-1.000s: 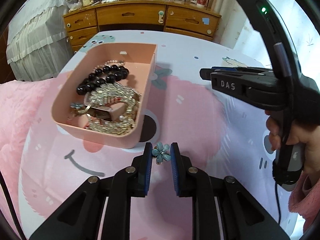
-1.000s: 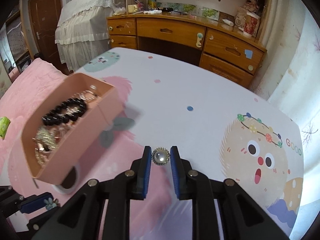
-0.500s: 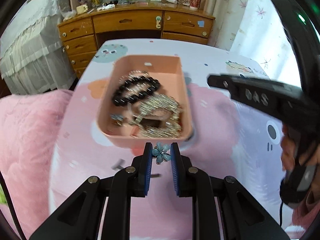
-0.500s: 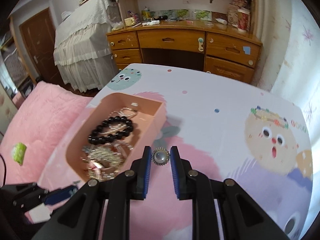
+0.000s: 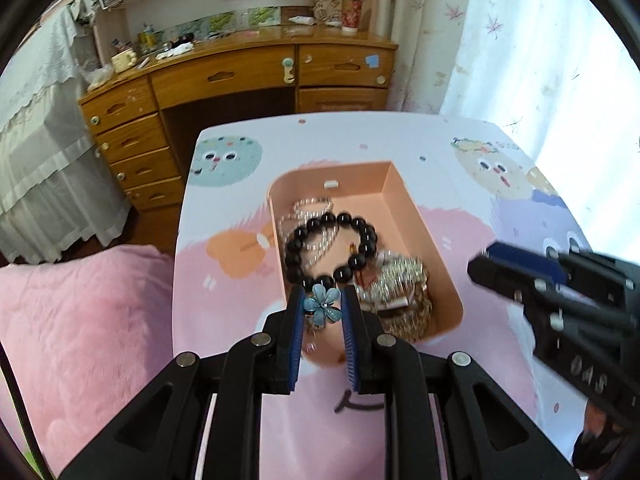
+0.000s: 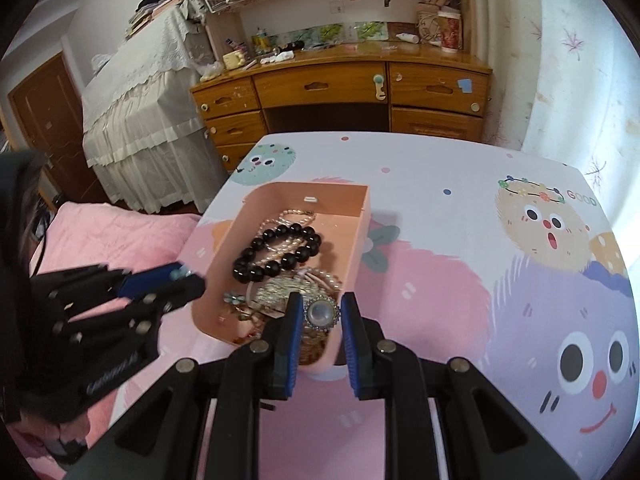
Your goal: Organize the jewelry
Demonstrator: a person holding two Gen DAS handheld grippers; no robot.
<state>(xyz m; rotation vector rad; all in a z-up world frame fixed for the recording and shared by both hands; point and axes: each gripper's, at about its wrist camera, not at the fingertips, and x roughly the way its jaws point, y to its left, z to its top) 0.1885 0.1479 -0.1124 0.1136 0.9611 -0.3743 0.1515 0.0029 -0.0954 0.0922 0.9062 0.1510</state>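
Observation:
A pink box (image 5: 416, 216) (image 6: 362, 216) on the cartoon tablecloth holds a black bead bracelet (image 5: 362, 226) (image 6: 276, 258), a pearl strand (image 6: 294, 216) and gold-silver chains (image 5: 400, 284). My left gripper (image 5: 322, 306) is shut on a blue flower brooch (image 5: 323, 307), held over the box's near left corner. My right gripper (image 6: 322, 312) is shut on a round pearl brooch (image 6: 322, 313) with a silver rim, held over the box's near end. The right gripper shows in the left wrist view (image 5: 520, 276), the left gripper in the right wrist view (image 6: 160, 284).
The table (image 6: 460, 184) carries a printed cloth. A pink blanket (image 5: 80, 320) lies left of it. A wooden desk with drawers (image 5: 240, 76) stands beyond the far edge, a curtain (image 5: 520, 40) at the right.
Both grippers have risen and moved over the near end of the pink box, each still holding its brooch. The views now look down into the box.

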